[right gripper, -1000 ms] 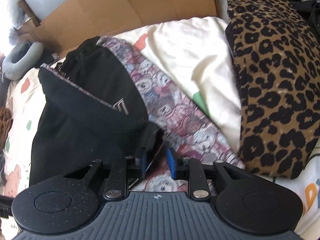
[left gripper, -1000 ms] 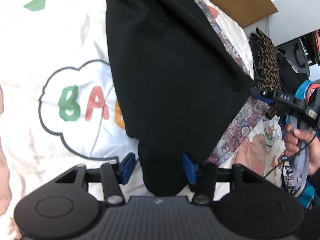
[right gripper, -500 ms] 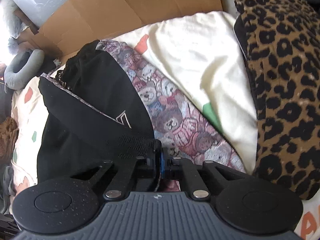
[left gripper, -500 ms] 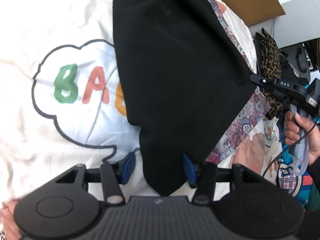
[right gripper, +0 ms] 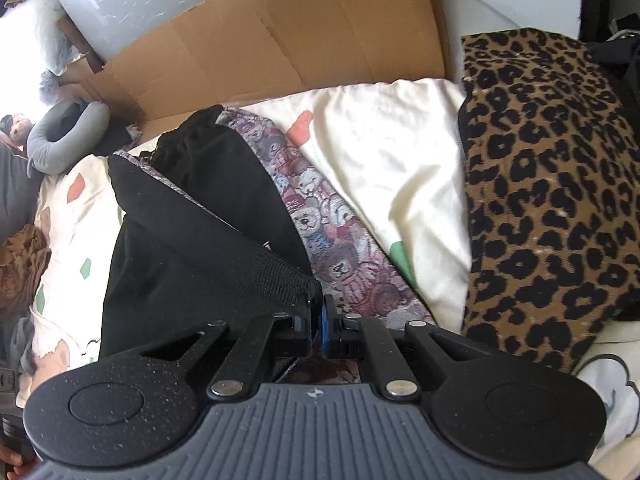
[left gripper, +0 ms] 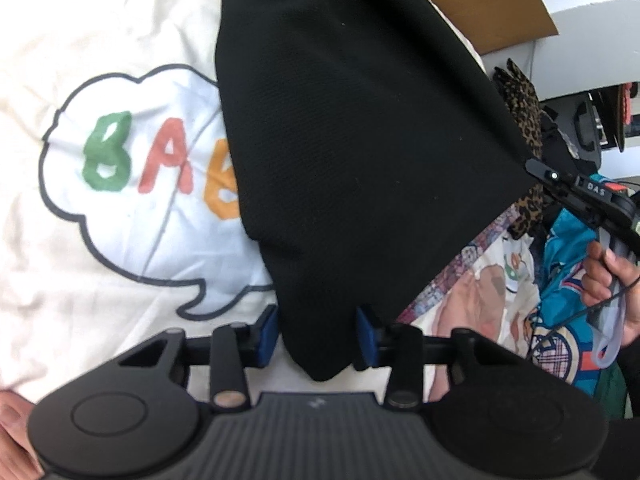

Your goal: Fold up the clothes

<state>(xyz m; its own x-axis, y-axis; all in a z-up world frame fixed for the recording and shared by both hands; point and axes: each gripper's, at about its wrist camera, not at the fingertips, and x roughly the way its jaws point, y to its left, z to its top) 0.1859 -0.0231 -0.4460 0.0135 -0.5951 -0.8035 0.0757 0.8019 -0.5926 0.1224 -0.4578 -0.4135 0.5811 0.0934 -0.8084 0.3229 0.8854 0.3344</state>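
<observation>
Left wrist view: the left gripper (left gripper: pixel 317 334) has its blue pads spread wide, and a hanging corner of the black garment (left gripper: pixel 360 140) dangles between them without either pad pressing on it.
Ahead of the left gripper: the black garment stretches up and away, draped over a cream sheet (left gripper: pixel 80 272) printed with a speech bubble (left gripper: pixel 132 168) of coloured letters.
Right of the left gripper: the right gripper (left gripper: pixel 538 168) shows at the cloth's far corner, held by a hand (left gripper: pixel 612 292).
Right wrist view: the right gripper (right gripper: pixel 316 326) has its pads pressed together, pinching the hem corner of the black garment (right gripper: pixel 192 264).
Ahead of the right gripper: the garment's teddy-bear lining (right gripper: pixel 332 240) lies exposed on the sheet.
Far ahead: a flattened cardboard box (right gripper: pixel 288 48).
Right of the right gripper: a leopard-print cloth (right gripper: pixel 548 200) lies just beside the bear print.
</observation>
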